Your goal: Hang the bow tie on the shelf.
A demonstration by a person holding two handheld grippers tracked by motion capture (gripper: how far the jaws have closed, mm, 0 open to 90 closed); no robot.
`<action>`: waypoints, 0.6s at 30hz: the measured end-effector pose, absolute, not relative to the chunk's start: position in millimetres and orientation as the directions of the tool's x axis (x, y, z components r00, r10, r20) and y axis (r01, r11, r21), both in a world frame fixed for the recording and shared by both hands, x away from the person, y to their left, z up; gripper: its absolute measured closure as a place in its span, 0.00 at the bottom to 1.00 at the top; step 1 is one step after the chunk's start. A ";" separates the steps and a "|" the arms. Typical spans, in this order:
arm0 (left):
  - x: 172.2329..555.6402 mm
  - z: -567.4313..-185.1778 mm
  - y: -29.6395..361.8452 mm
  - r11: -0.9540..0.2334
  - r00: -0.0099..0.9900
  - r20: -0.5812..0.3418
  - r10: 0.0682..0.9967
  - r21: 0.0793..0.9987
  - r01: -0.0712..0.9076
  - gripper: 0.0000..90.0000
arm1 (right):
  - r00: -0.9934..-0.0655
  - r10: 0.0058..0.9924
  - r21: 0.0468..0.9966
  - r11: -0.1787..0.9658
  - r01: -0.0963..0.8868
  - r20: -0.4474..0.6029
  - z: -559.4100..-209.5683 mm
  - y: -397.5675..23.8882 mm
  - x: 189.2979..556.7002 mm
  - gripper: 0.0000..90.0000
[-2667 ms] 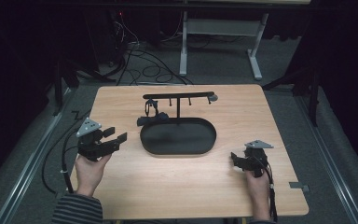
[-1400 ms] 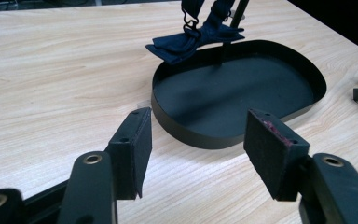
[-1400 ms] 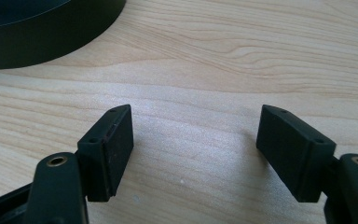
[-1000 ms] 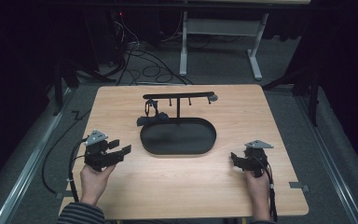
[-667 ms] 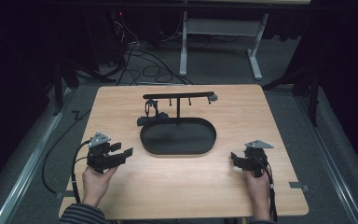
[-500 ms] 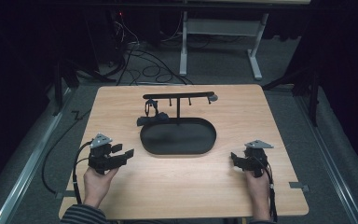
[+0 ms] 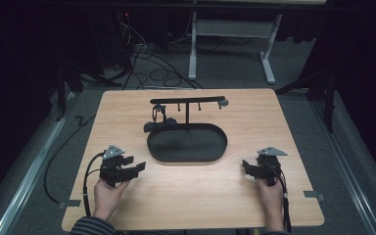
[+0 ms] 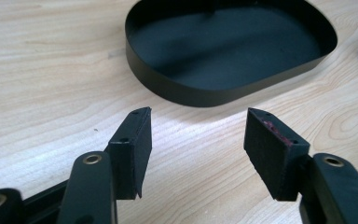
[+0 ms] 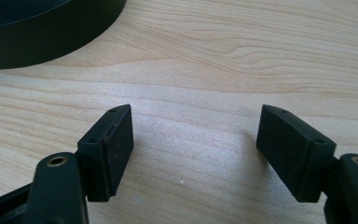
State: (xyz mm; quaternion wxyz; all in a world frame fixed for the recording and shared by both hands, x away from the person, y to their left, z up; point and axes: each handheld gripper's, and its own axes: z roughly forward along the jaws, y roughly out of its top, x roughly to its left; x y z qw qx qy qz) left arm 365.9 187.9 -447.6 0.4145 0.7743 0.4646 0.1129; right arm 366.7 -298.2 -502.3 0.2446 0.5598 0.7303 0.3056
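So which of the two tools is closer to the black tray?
The left tool: its tips nearly reach the tray; the right tool sits slightly farther off.

Tray (image 7: 186, 159) between grippers, rack (image 7: 187, 101) behind.

Both hands low, jaws apart, nothing held.

The person's left hand (image 7: 106, 193) holds the black two-jaw left gripper (image 7: 136, 167) with its jaws spread wide and empty; the right hand (image 7: 271, 196) holds the matching black right gripper (image 7: 247, 168), jaws likewise apart. Both forearms enter from the bottom edge.
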 end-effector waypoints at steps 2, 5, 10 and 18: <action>366.5 -451.8 185.1 -0.244 0.545 -0.191 0.816 0.742 0.625 0.47 | -0.255 0.967 0.720 0.188 0.668 -0.016 -502.3 -298.3 366.8 0.32; 367.1 -457.9 180.8 -0.269 0.546 -0.164 0.821 0.733 0.625 0.47 | -0.255 0.967 0.721 0.188 0.667 -0.016 -502.3 -298.3 366.8 0.32; 368.5 -470.9 172.6 -0.328 0.547 -0.091 0.832 0.714 0.618 0.47 | -0.254 0.967 0.720 0.186 0.668 -0.015 -502.3 -298.2 366.7 0.32; 368.4 -495.7 164.0 -0.391 0.527 0.011 0.850 0.685 0.615 0.46 | -0.254 0.967 0.720 0.187 0.668 -0.016 -502.3 -298.2 366.7 0.31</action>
